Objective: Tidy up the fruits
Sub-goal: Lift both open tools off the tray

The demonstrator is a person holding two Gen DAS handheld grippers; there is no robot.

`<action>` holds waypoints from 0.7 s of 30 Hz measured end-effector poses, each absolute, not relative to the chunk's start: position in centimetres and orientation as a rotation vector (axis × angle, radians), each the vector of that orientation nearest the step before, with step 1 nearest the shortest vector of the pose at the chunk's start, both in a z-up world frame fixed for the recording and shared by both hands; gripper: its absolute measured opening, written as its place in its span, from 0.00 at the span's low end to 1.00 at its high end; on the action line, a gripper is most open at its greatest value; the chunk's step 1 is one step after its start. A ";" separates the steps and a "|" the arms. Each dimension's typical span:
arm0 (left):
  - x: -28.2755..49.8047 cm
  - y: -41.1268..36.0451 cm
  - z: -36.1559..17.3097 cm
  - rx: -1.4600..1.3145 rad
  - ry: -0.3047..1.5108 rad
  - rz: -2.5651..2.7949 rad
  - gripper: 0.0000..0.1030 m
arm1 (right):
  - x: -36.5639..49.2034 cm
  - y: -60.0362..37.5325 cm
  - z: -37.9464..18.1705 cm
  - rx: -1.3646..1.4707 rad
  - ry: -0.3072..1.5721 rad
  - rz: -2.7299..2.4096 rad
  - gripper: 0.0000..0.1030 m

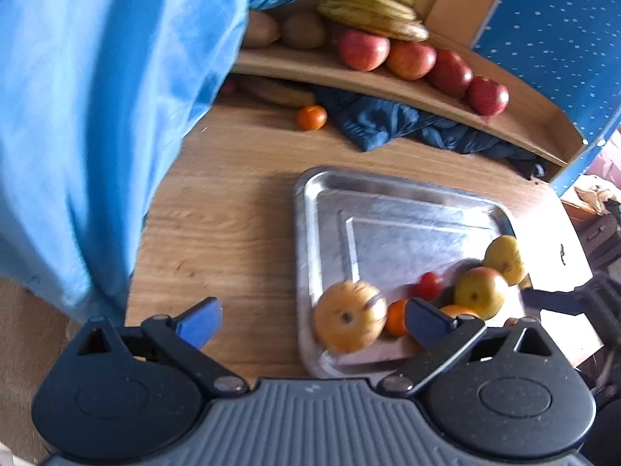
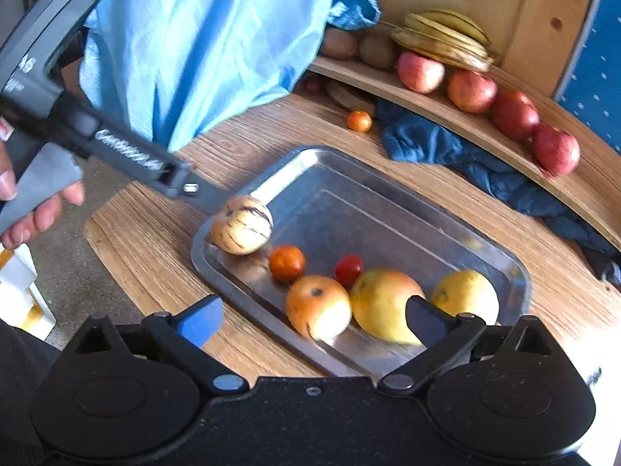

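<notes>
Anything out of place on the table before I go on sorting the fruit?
Yes: one small orange fruit lies loose on the wooden table, outside the metal tray and off the shelf. A dark blue cloth is crumpled beside it, under the shelf edge.

- A round wooden table (image 2: 163, 233) with a raised wooden shelf (image 1: 388, 85) at its back.
- Blue dotted wall (image 1: 562, 19) behind.
- Light blue cloth (image 2: 202, 39) hangs left.
- Soft daylight.

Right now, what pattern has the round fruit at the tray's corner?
Cream-yellow with dark purple stripes, best seen in the right wrist view.
</notes>
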State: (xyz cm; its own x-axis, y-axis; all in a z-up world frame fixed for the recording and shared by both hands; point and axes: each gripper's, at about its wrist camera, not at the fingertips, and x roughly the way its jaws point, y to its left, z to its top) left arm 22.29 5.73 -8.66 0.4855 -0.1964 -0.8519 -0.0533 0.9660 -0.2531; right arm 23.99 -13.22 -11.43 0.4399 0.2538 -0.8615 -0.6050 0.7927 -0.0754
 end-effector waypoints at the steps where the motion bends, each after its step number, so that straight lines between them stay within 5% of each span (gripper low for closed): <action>1: 22.0 6.1 -8.9 -0.261 1.070 -0.084 0.99 | 23.9 -13.4 -11.4 -0.411 0.990 0.538 0.98; 21: 20.8 8.3 -10.8 -0.131 1.197 -0.035 1.00 | 26.7 -17.3 -12.9 -0.543 1.149 0.344 0.99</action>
